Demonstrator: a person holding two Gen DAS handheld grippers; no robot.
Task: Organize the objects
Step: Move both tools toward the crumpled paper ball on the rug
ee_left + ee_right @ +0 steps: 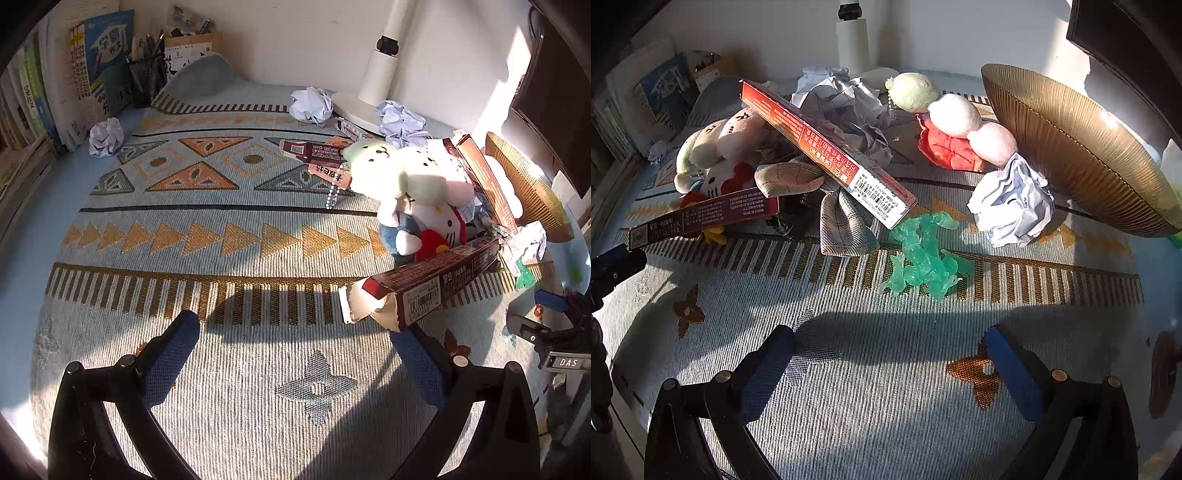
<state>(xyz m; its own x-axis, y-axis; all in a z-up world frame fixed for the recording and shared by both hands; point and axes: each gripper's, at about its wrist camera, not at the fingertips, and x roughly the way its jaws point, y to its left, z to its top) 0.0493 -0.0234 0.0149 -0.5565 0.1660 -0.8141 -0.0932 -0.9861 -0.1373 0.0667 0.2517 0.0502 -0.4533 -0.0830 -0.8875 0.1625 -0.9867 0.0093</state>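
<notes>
A heap of clutter lies on a patterned woven mat (221, 236). It holds plush toys (417, 199) (720, 155), two long red-brown cartons (432, 284) (827, 151), crumpled paper balls (312, 105) (1012, 203), a green plastic wrapper (925, 258), a plaid bow (842, 221) and a three-ball plush skewer (955, 116). My left gripper (295, 343) hovers open over bare mat, the nearer carton just beyond its right finger. Open as well, my right gripper (892, 354) hangs above the mat short of the green wrapper. Neither holds anything.
A ribbed golden bowl (1078, 155) stands tilted at the right. A white lamp base (369, 107) is at the back by the wall. Books (99, 62) and a mesh pen holder (147, 79) line the back left. Another paper ball (106, 136) lies near the books.
</notes>
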